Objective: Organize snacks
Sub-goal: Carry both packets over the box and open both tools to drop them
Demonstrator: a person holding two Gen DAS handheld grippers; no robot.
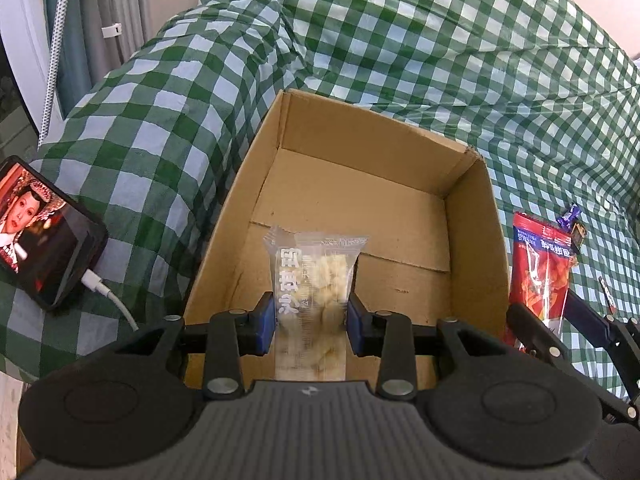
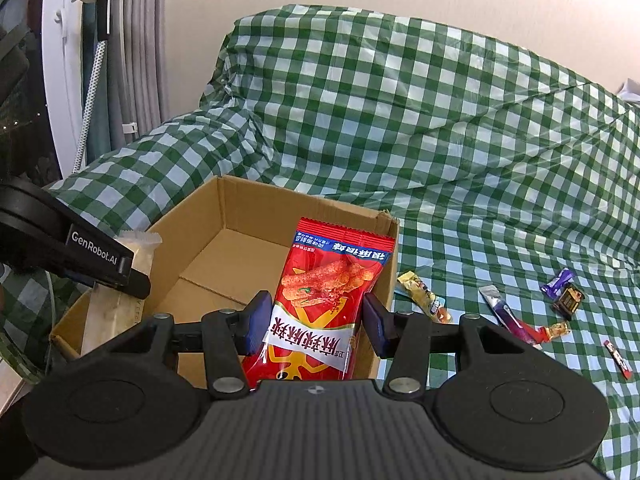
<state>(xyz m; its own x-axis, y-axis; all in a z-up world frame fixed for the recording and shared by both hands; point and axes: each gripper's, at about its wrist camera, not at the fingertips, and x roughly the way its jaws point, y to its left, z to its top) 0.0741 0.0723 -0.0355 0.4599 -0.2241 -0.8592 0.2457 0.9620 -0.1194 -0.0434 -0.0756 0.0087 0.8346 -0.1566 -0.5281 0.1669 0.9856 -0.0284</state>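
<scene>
Over the open cardboard box (image 1: pixel 360 200) on the green checked cover (image 1: pixel 440 40), left claw (image 1: pixel 311 320) clamping a clear pale-biscuit packet (image 1: pixel 316 276), right claw (image 2: pixel 312 320) gripping a red spicy-stick bag (image 2: pixel 324 296), loose wrapped sweets (image 2: pixel 560 292) near the cover's right edge

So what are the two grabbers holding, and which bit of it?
The left gripper pinches a clear packet of pale snacks by its lower half. The right gripper squeezes a red snack bag across its middle. Both hang over the cardboard box.

both wrist views look down, sharing the cardboard box (image 1: pixel 476 240).
</scene>
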